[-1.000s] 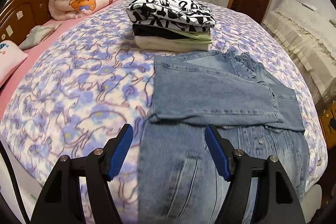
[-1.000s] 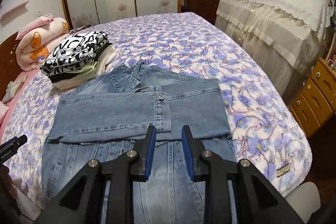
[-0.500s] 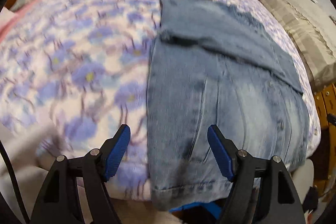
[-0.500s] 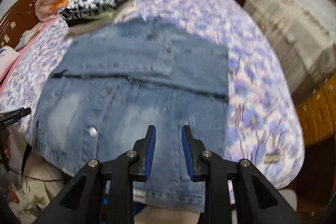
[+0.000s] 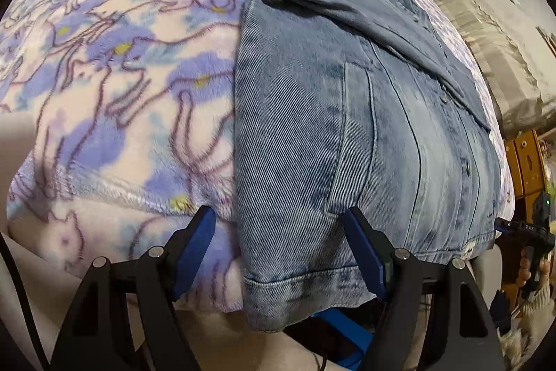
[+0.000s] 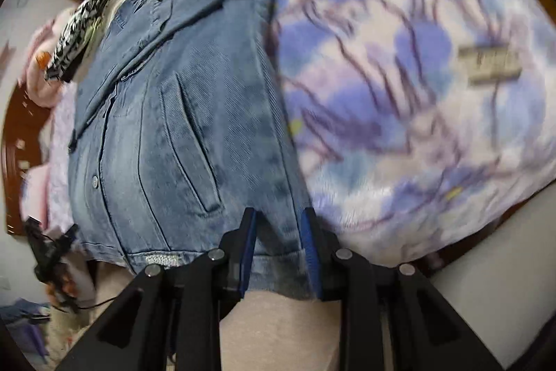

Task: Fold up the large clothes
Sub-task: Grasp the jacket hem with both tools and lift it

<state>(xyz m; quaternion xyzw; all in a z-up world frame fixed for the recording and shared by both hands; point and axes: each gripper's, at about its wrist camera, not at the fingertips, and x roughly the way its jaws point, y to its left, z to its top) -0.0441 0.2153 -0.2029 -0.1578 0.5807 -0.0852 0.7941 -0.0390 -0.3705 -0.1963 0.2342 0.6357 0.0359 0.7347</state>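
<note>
Already both claws hung over the denim jacket's (image 5: pixel 347 134) hem, left gripper (image 5: pixel 278 249) wide and empty, right gripper (image 6: pixel 279 249) narrowly parted, gripping nothing.

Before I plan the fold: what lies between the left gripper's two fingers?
In the left wrist view, the denim jacket's hem corner and some floral blanket lie between the left gripper's fingers.
</note>
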